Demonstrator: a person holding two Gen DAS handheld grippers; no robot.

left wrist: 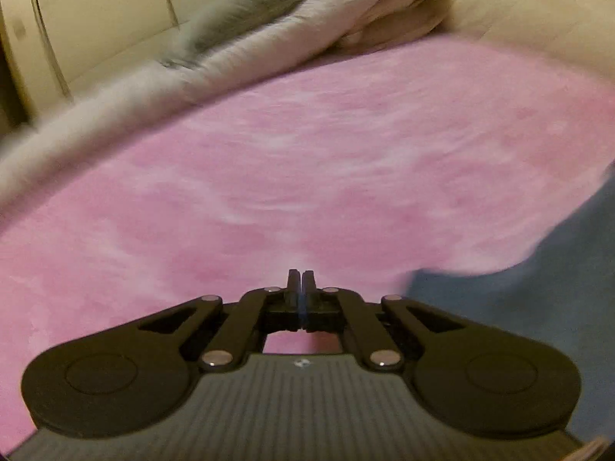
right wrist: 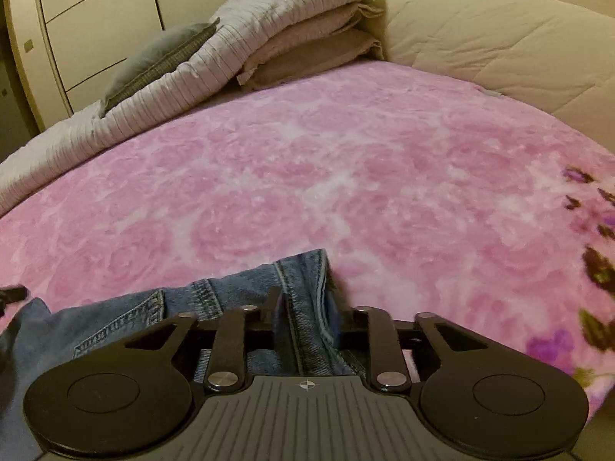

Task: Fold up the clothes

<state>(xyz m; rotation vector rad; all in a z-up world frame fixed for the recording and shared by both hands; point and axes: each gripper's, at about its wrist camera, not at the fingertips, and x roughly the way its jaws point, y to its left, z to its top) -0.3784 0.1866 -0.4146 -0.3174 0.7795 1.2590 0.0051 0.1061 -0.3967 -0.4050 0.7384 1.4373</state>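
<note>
Left to right. Your left gripper (left wrist: 301, 280): fingers pressed together with nothing visible between them, poised low over the pink blanket (left wrist: 307, 153). This view is motion-blurred. A blue-grey mass at its right edge is probably the jeans (left wrist: 538, 326), though the blur leaves that uncertain.

Your right gripper (right wrist: 307, 307): fingers spread with a denim fold standing between them. The fabric hides the pads, so I cannot tell whether they are pinching the cloth or only straddling it.

Risks, as judged from here:
- If the right fingers hold only the top layer of that fold, a lift would peel it off and leave the rest bunched on the bed.
- The left side of the garment is unheld. Any pull from your right alone would likely drag and skew it across the plush blanket.
- Denim is heavy and stiff, so a shallow pinch near the seam may slip.

The jeans lie at the near edge of the blanket, rumpled rather than flat: faded blue, pale stitching, one seamed ridge rising up between the right fingers, and more cloth trailing off to the left.
</note>
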